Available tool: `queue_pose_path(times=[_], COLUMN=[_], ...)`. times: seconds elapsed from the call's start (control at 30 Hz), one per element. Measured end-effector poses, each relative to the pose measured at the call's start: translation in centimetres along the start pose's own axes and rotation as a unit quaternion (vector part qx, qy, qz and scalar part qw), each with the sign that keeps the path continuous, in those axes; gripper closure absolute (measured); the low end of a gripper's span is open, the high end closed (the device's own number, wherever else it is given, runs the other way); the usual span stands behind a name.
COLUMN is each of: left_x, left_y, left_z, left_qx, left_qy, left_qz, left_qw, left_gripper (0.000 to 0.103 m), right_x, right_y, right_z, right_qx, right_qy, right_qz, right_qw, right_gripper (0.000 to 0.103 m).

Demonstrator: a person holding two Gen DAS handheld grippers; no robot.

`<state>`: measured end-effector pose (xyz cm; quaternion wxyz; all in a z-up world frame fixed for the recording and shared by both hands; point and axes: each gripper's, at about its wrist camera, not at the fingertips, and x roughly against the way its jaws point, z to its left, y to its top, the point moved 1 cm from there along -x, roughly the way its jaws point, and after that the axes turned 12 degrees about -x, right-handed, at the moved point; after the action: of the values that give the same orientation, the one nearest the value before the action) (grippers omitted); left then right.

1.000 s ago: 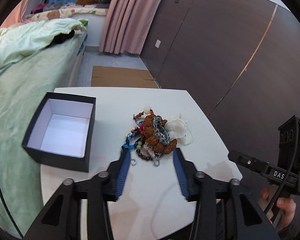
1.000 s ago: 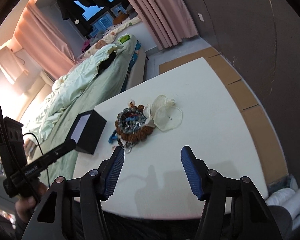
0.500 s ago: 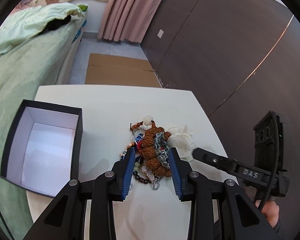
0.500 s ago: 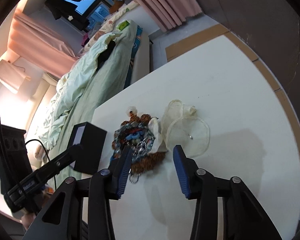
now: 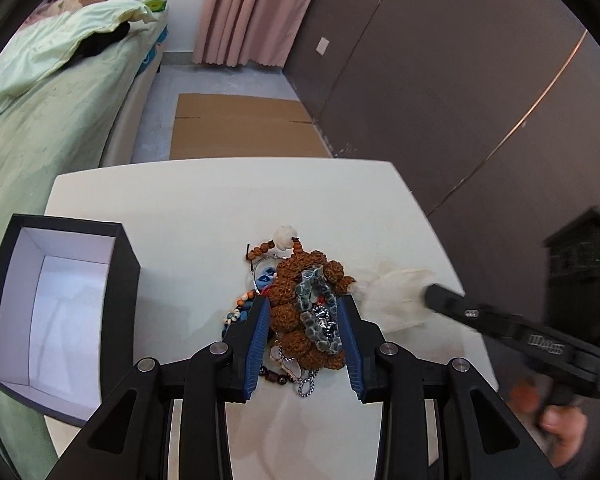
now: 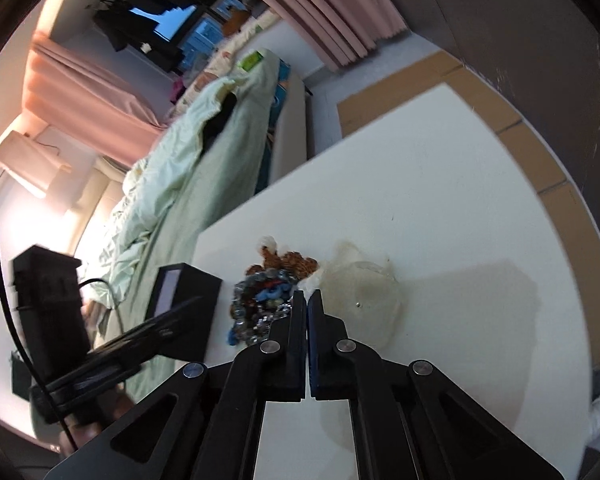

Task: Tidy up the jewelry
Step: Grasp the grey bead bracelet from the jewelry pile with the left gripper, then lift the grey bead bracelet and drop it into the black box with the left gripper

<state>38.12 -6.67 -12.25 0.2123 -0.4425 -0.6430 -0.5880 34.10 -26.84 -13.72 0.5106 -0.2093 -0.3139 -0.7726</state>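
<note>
Left gripper (image 5: 303, 322) fingers clamp the bracelet pile (image 5: 300, 312) at frame centre on the white table (image 5: 204, 208). Right gripper (image 6: 307, 300) fingers together, pinching the organza pouch's (image 6: 364, 292) edge (contact partly hidden). Open black box (image 5: 60, 312) lower left.

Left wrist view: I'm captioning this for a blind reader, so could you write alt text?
The left tool straddles a tangled pile of brown bead bracelets and chains on a white table. An open black box with a white lining sits to the left; the right tool pinches a sheer white pouch.

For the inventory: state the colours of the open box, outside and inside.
The box is black outside, white inside; clearest in the left wrist view.
</note>
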Motion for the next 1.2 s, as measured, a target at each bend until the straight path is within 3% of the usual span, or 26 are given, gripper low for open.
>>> queue_pose_path(times=[0.23, 0.43, 0.57, 0.6, 0.67, 0.73, 0.9, 1.2], left_x=[-1.8, -3.1, -2.5, -2.1, -1.8, -1.5, -0.7, 4.5], left_y=[0.1, 0.1, 0.1, 0.1, 0.3, 0.1, -0.1, 0.9], left_z=[-1.2, -2.2, -2.2, -2.1, -2.0, -1.6, -0.8, -1.0], left_qx=[-0.024, -0.057, -0.06, -0.061, -0.057, -0.054, -0.037, -0.032], left_qy=[0.052, 0.116, 0.126, 0.124, 0.117, 0.109, 0.087, 0.053], left_qz=[0.022, 0.046, 0.036, 0.031, 0.028, 0.024, 0.02, -0.041], left_qw=[0.9981, 0.9906, 0.9895, 0.99, 0.9911, 0.9923, 0.9953, 0.9972], left_gripper=[0.067, 0.067, 0.07, 0.08, 0.083, 0.095, 0.095, 0.095], right_x=[2.6, 3.3, 3.9, 4.0, 4.1, 4.1, 3.9, 4.1], right_y=[-0.3, -0.8, -1.1, -1.1, -1.2, -1.3, -2.0, -3.0], right_z=[0.3, -0.3, -0.7, -0.8, -0.9, -0.9, -0.5, 0.8], right_qx=[0.009, 0.003, -0.003, -0.004, -0.007, -0.006, -0.001, 0.009], right_qy=[-0.003, -0.011, -0.017, -0.018, -0.019, -0.02, -0.016, -0.002], right_qz=[-0.02, -0.023, -0.03, -0.032, -0.035, -0.036, -0.037, -0.045], right_qw=[1.0, 1.0, 0.999, 0.999, 0.999, 0.999, 0.999, 0.999], right_gripper=[0.101, 0.101, 0.101, 0.101, 0.101, 0.101, 0.101, 0.101])
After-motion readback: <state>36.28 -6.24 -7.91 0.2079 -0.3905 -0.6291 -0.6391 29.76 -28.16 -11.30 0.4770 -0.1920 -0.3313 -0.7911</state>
